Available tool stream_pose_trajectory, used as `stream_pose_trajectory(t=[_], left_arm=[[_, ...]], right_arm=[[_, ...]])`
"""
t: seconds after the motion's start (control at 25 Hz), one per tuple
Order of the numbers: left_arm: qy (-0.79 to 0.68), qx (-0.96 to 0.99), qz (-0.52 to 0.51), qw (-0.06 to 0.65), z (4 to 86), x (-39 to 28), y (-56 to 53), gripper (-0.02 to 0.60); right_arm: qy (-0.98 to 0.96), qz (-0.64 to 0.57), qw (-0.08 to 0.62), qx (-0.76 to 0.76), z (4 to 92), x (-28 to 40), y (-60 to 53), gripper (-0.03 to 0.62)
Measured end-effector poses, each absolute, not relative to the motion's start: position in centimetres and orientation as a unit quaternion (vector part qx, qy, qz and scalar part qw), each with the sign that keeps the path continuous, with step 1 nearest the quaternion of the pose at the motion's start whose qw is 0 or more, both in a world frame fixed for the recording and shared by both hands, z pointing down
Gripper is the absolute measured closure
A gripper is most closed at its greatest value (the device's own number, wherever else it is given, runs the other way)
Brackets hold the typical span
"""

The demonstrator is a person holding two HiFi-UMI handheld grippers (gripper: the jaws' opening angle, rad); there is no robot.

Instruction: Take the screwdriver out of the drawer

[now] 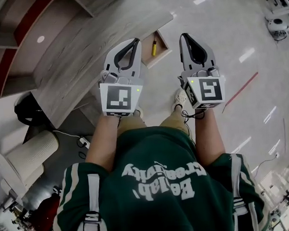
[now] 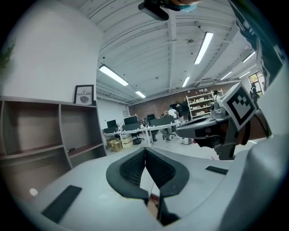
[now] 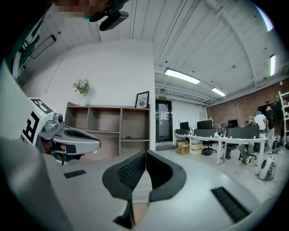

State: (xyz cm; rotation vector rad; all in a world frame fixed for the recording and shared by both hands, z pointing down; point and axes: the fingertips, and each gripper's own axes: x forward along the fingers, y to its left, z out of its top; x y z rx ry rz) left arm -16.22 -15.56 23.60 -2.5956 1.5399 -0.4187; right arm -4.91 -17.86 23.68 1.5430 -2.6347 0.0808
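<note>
The grey floor (image 1: 237, 29) fills the right side of the head view. The long wood desk (image 1: 82, 58) runs across the upper left. At the desk's edge, near the top middle of the frame, a small drawer (image 1: 163, 40) stands open.

I hold my two grippers up in front of me, side by side. My left gripper (image 1: 137, 40) is clenched. Its jaws meet at the tip and nothing sits between them. My right gripper (image 1: 183, 36) is clenched the same way and is empty too. Both point out across the room, not down at the drawer.

The screwdriver (image 1: 154, 48) lies inside the drawer. It is small, and I can see its yellow handle. Its long side runs up and down in the frame, tipped a little. In the head view it sits between my two gripper tips, just right of the left one and a bit farther from the right one. I think it is also lower than both.

So I think my left gripper is nearer. It would need to tip down, open, and close across the handle from the sides
</note>
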Motion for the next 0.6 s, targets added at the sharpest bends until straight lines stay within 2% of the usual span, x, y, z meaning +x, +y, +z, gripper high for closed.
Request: stream_pose_trajectory(t=[0.28, 0.6], left_arm=[[0.502, -0.848, -0.164, 0.032, 29.0, -13.5, -16.7, 0.564], [0.535, -0.815, -0.221, -0.033, 40.5, -11.5, -19.9, 0.563]], right_arm=[[-0.864, 0.030, 0.056, 0.500, 27.5, -3.4, -19.3, 0.560], [-0.862, 0.042, 0.080, 0.498, 35.6, -1.7, -21.7, 0.560]])
